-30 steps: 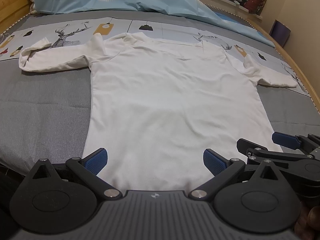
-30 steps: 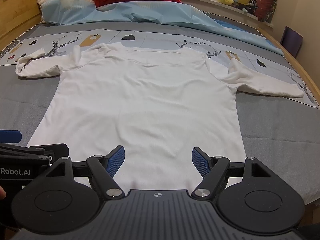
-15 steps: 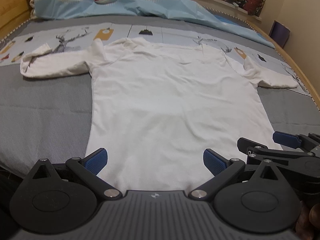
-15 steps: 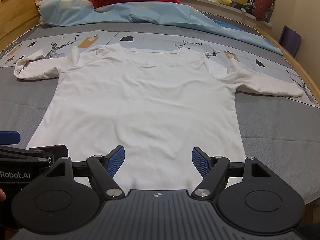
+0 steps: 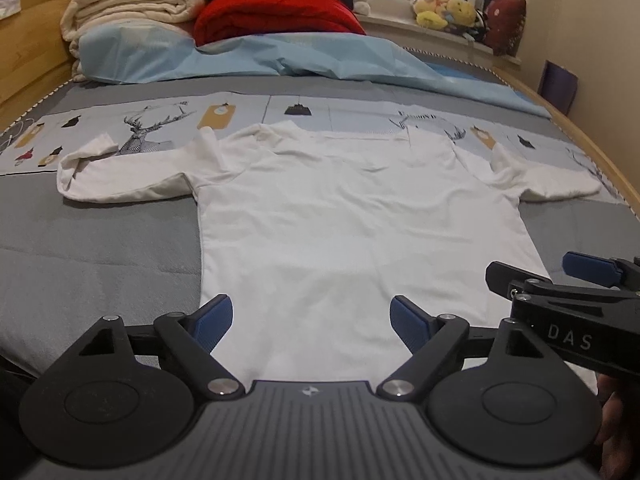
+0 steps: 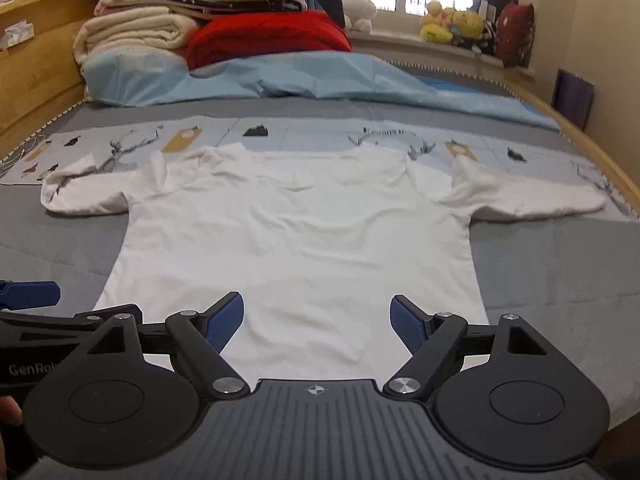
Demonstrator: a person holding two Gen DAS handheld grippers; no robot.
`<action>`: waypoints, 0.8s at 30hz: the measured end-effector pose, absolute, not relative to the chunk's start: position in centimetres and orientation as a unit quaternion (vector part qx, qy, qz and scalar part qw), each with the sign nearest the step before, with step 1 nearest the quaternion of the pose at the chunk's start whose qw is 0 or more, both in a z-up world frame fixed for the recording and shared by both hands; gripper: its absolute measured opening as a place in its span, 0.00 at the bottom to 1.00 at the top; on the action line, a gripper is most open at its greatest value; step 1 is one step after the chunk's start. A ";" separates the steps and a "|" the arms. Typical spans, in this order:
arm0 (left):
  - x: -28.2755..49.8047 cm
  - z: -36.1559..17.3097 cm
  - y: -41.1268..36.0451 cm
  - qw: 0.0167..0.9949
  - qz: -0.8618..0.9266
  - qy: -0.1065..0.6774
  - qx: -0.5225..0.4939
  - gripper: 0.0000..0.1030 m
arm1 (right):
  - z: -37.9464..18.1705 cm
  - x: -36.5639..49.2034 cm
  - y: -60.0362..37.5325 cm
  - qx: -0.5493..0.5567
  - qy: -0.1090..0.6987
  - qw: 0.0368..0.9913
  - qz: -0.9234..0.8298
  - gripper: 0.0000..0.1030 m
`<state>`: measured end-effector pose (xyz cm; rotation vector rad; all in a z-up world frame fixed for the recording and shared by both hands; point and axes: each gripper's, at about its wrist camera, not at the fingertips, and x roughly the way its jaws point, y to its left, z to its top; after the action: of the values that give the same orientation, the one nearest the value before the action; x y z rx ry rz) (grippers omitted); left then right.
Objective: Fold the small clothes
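The white long-sleeved cotton shirt (image 5: 352, 240) lies spread flat on the grey bed cover (image 5: 92, 256), its hem nearest the tongs and its collar farthest ahead. The left gripper (image 5: 311, 317) hangs over the hem's left part with its jaws closing, blue pads still wide apart and gripping nothing; the shirt's left side edge runs just beyond its left pad. The right gripper (image 6: 318, 316) hangs just beside it over the hem's right part, its jaws opening and wide, nothing clamped; the shirt's right side edge lies just outside its right pad. Bare grey cover stretches wide on either side of the tongs. Both sleeves reach outward far ahead, the left cuff curled over. Beyond the collar lie a printed panel (image 6: 304, 136), a light blue sheet (image 5: 280, 60) and stacked bedding (image 6: 224, 20). No container shows.
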<state>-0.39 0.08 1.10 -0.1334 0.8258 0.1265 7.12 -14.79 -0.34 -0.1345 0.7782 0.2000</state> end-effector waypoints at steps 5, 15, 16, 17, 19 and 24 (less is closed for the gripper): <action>-0.5 1.5 0.9 0.915 0.071 0.391 -0.069 0.86 | 0.5 7.1 -14.4 -0.061 0.350 0.930 0.098 0.89; 0.2 3.2 1.3 0.924 0.081 0.372 -0.038 0.75 | 0.7 6.8 -14.2 -0.060 0.325 0.937 0.116 0.81; 0.4 3.5 1.6 0.924 0.082 0.372 -0.044 0.75 | 0.8 6.8 -14.3 -0.061 0.323 0.938 0.113 0.79; 0.7 3.7 2.0 0.923 0.080 0.374 -0.053 0.75 | 0.8 6.9 -14.5 -0.059 0.322 0.938 0.112 0.76; 1.6 4.3 3.2 0.916 0.078 0.385 -0.087 0.75 | 0.9 7.3 -14.8 -0.047 0.326 0.937 0.112 0.66; 5.8 6.6 6.6 0.908 0.076 0.392 -0.126 0.67 | 1.9 8.5 -15.6 -0.019 0.325 0.941 0.091 0.43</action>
<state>5.80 6.59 6.55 -0.2597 0.8094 0.1561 8.52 -15.59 1.85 -0.0385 0.6633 0.1849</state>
